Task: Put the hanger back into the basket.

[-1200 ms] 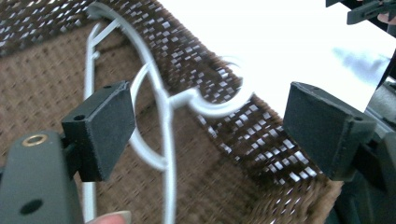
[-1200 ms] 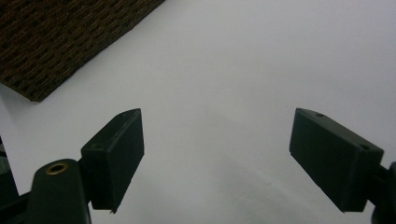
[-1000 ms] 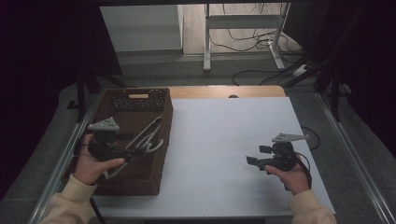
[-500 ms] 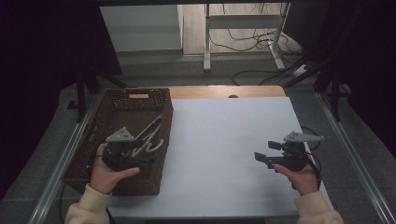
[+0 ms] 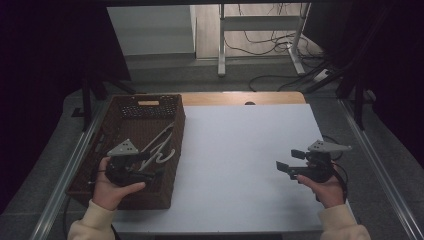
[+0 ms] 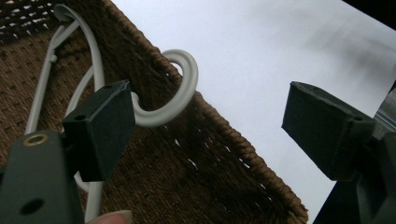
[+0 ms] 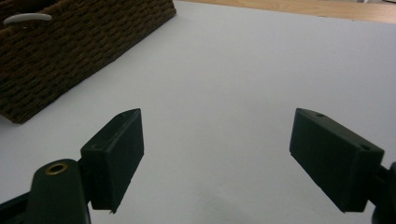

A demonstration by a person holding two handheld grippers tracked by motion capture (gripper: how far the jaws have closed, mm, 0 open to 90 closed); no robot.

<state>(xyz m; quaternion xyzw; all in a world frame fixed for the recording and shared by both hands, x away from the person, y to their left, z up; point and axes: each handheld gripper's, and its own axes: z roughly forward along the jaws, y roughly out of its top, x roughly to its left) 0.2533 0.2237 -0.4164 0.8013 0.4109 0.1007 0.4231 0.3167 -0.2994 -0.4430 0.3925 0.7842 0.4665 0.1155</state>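
The white hanger [image 6: 180,88] lies in the brown basket [image 5: 150,192] at the table's left edge, its hook over the rim. My left hand-held gripper [image 5: 134,172] has slid nearer, jaws wide apart (nothing grabbed yet). My right hand-held gripper [image 5: 290,162] waits open near the right edge.

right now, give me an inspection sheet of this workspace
surface: flat white tabletop, bare in the middle
job's things: white plastic hangers lying in the brown woven wicker basket at the table's left; one hook curls over the rim
clutter: nothing seen
grippers: left gripper open, over the basket; right gripper open, empty, over the tabletop
cables: loose black cables on the floor behind the table
surroundings: metal stand legs, dark room
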